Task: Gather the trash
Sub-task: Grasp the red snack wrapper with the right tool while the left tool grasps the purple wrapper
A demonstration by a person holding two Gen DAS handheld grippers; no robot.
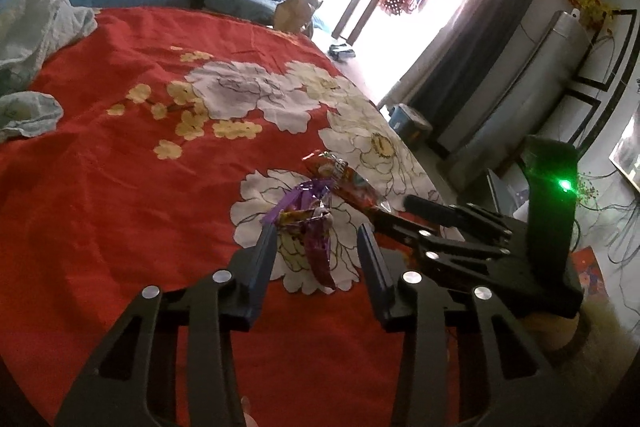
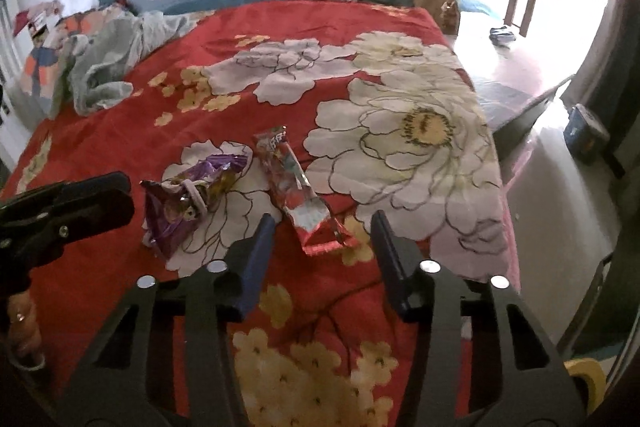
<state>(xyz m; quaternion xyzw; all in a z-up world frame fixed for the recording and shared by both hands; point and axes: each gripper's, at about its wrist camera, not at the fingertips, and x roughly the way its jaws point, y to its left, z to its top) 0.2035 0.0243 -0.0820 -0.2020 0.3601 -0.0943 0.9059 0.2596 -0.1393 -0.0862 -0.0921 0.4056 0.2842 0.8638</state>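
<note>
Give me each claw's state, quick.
Left claw: open, straddling the purple wrapper, not gripping.
Right claw: open, straddling the red wrapper, not gripping.

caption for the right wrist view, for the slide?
Right gripper open over a red snack wrapper on the red floral bedspread; purple wrapper and left gripper alongside.

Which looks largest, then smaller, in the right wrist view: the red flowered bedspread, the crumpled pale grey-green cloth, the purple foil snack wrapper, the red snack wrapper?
1. Red flowered bedspread
2. Crumpled pale grey-green cloth, though it lies farther off
3. Purple foil snack wrapper and red snack wrapper: too alike to rank
</note>
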